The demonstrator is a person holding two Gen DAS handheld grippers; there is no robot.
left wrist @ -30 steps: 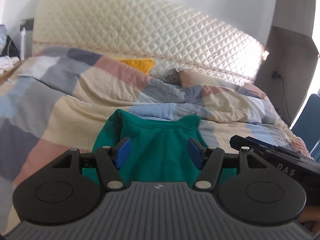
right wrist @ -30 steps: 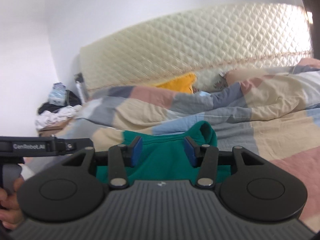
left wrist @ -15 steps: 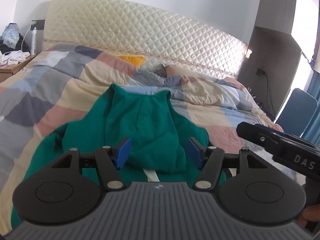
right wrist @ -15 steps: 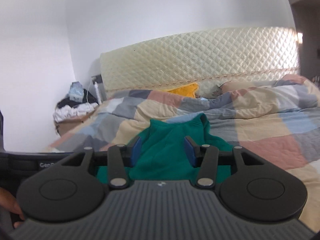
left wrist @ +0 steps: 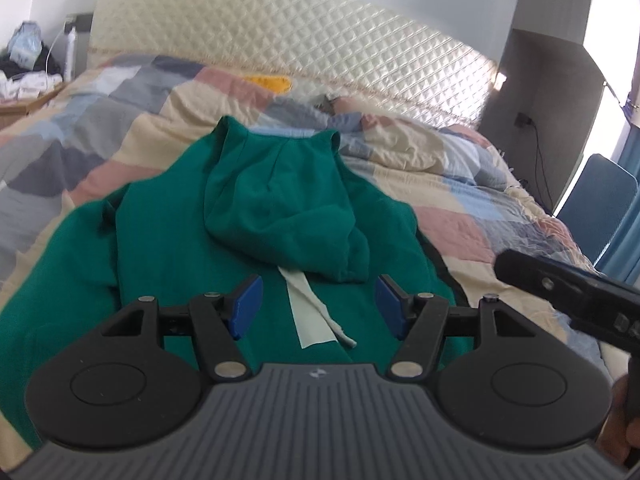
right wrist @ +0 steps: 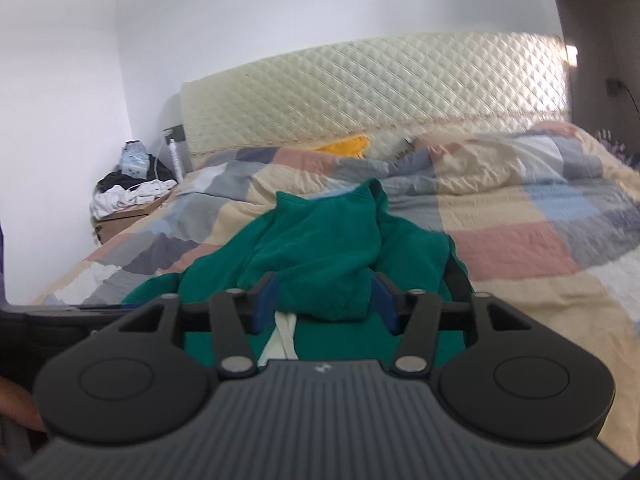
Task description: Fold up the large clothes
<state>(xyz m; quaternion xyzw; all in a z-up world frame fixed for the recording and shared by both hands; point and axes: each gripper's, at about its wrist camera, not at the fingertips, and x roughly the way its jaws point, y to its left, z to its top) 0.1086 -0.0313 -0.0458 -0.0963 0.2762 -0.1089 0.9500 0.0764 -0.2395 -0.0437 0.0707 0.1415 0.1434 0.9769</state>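
Both my grippers drew back from the green hoodie (left wrist: 256, 216), which lay spread on the patchwork quilt (left wrist: 472, 184). My right gripper (right wrist: 324, 300) had just widened, empty; my left gripper (left wrist: 318, 306) gaped empty too.

A home bedroom: a bed (left wrist: 460, 184) under a patchwork quilt (right wrist: 520, 216); behind it a quilted cream headboard (right wrist: 380, 92); left of it a cluttered nightstand (right wrist: 124, 212).
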